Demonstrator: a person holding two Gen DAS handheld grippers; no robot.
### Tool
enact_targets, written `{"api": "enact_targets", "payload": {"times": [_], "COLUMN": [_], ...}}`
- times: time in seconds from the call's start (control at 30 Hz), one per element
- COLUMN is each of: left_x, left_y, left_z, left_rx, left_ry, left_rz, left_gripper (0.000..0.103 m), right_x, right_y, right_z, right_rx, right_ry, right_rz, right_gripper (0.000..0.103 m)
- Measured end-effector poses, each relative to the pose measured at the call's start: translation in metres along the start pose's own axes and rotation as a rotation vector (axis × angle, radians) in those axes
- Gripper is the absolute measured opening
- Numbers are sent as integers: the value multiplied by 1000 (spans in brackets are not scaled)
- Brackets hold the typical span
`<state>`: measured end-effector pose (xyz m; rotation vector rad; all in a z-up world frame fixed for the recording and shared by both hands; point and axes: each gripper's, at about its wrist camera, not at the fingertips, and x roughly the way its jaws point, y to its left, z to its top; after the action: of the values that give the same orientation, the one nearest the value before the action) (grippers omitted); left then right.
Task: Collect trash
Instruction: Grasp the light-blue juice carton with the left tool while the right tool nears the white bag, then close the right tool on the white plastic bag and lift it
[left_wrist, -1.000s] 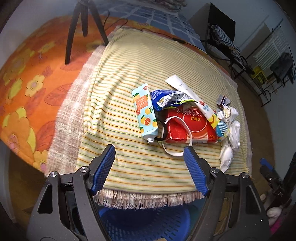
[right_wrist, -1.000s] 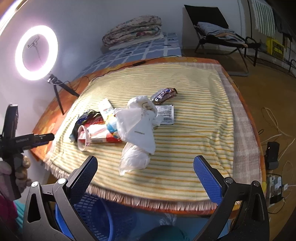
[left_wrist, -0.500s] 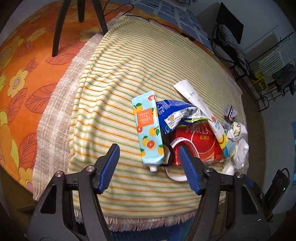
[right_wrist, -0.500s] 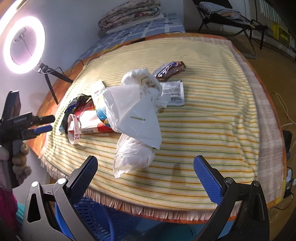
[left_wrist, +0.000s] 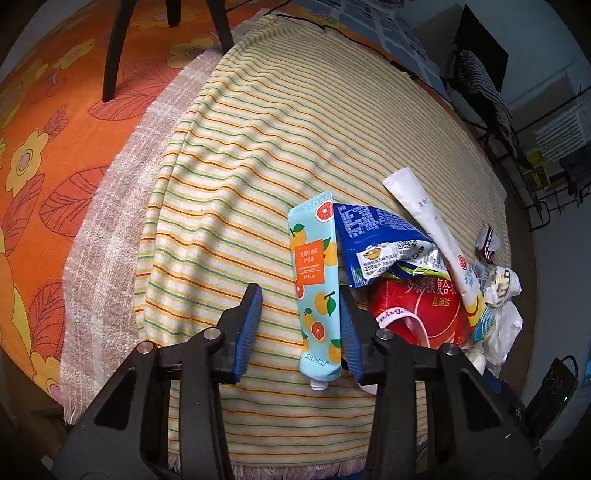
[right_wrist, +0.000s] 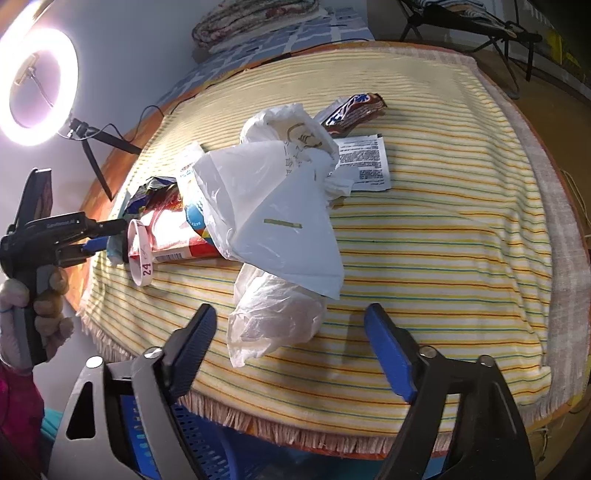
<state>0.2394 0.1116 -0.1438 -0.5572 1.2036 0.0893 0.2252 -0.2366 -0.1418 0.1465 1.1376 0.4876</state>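
Observation:
A pile of trash lies on the striped cloth (left_wrist: 258, 155). My left gripper (left_wrist: 301, 325) is open, its jaws either side of the light blue citrus-print tube (left_wrist: 316, 280), the right finger touching the tube's edge. Beside the tube lie a blue wrapper (left_wrist: 373, 240), a red packet (left_wrist: 417, 310) and a white sachet (left_wrist: 436, 229). My right gripper (right_wrist: 291, 347) is open around the near end of a crumpled clear plastic bag (right_wrist: 273, 317), under a white plastic bag (right_wrist: 273, 206). A chocolate bar (right_wrist: 354, 110) and a printed sachet (right_wrist: 364, 162) lie beyond.
A blue perforated basket (right_wrist: 199, 439) stands below the table's front edge. A ring light (right_wrist: 37, 81) on a tripod (left_wrist: 162, 33) stands on the orange floral cloth (left_wrist: 44, 122). A folding chair (left_wrist: 480, 74) stands beyond the table.
My left gripper has moved forward and narrowed around the tube. My right gripper has moved forward and down, and its jaws now flank the clear bag.

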Motion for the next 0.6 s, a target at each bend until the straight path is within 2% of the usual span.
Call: {"api": "enact_targets", "payload": {"times": [0.07, 0.13, 0.23, 0.37, 0.47, 0.53, 0.6], "left_x": [-1, -2, 1, -1, -6, -13, -17], "left_y": [2, 4, 3, -1, -6, -8, -7], "left_z": [1, 1, 1, -7, -11, -18, -20], "left_rx": [-8, -4, 0, 22, 46, 60, 58], "left_ry": [-4, -6, -8, -34, -53, -69, -76], "left_rz": [-3, 3, 5, 14, 32, 37, 34], "left_gripper": [37, 17, 9, 5, 5, 5, 5], "right_x": [3, 5, 8, 11, 14, 14, 13], "right_y": [-1, -2, -1, 5, 7, 5, 3], "right_z": [0, 0, 1, 2, 5, 6, 6], "right_rx": [12, 21, 15, -5, -15, -17, -8], "right_ry": [9, 13, 16, 14, 13, 8, 11], "right_rz": [5, 11, -3, -29, -62, -77, -67], "right_gripper": [76, 75, 70, 63, 46, 31, 29]}}
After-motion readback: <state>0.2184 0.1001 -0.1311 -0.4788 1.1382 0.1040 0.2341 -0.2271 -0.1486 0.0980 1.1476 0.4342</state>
